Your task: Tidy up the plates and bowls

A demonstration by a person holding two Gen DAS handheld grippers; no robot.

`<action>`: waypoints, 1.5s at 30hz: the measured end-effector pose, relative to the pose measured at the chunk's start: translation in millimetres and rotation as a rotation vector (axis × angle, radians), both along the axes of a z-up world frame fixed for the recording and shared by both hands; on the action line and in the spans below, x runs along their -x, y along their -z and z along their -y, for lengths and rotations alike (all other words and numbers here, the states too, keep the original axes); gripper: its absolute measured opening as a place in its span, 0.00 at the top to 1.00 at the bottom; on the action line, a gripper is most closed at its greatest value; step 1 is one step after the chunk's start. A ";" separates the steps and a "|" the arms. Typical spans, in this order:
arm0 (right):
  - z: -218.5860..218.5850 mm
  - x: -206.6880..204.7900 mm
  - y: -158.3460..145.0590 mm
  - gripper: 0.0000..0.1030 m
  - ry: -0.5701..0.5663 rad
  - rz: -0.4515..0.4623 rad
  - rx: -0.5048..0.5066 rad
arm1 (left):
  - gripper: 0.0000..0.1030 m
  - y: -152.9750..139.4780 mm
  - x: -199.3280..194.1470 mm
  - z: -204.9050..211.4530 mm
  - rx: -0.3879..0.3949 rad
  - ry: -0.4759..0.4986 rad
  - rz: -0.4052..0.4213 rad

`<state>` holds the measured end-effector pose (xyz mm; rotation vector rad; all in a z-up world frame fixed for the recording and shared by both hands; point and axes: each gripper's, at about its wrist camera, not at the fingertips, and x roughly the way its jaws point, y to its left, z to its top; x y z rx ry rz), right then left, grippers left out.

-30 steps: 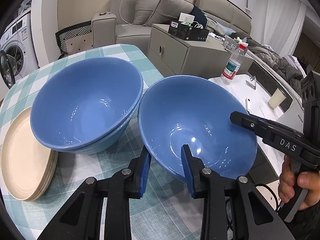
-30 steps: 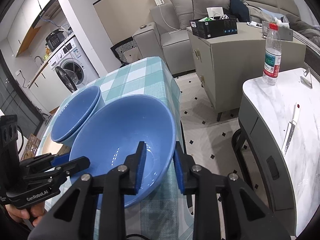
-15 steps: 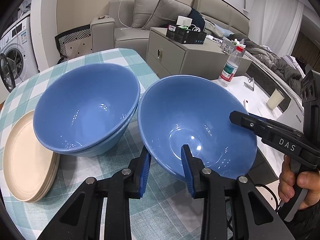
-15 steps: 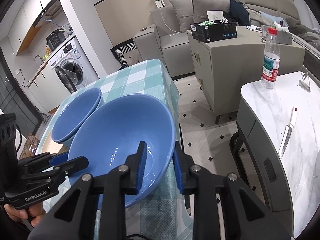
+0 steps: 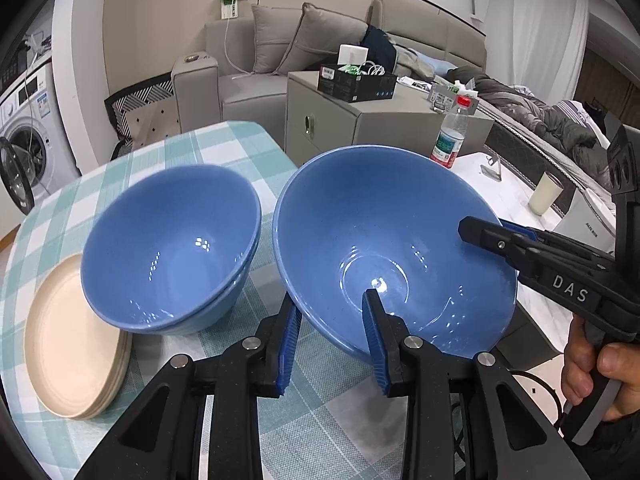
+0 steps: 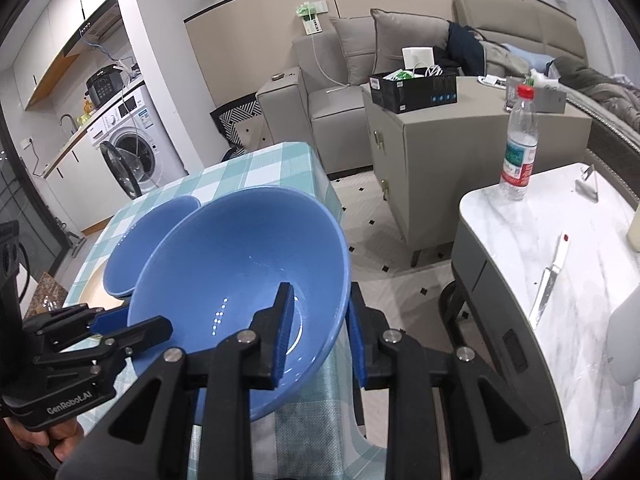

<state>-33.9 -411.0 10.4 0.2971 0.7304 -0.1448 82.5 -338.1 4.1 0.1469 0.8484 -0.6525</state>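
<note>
Claws, left claw [image 5: 332, 336] and right claw [image 6: 320, 332] (opposite rims), both clamp one blue bowl [image 5: 384, 240] beside stacked bowls [image 5: 172, 248].

Home: sofa [image 5: 256, 80], washing machine [image 6: 132, 148]

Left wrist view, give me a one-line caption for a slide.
Both grippers, left and right, clamp the rim of a blue bowl beside stacked bowls and beige plates.

Left claw [image 5: 332, 344] and right claw [image 6: 320, 336] both clamped on bowl rim, angled downward; hands on handles.
</note>
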 end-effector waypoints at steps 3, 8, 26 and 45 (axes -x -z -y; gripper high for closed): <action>-1.0 1.9 -4.6 0.76 0.008 0.005 0.014 | 0.69 -6.0 1.3 -0.6 0.005 0.005 0.012; -4.1 5.3 -14.7 0.76 0.029 0.017 0.050 | 0.69 -14.9 2.1 -0.4 0.018 0.016 0.027; -32.7 2.6 -48.5 0.75 0.059 0.034 0.155 | 0.69 -49.0 -9.3 -19.2 0.055 0.003 0.089; -83.4 -28.8 -74.1 0.75 0.046 0.061 0.199 | 0.69 -79.7 -36.6 -70.7 0.077 -0.046 0.140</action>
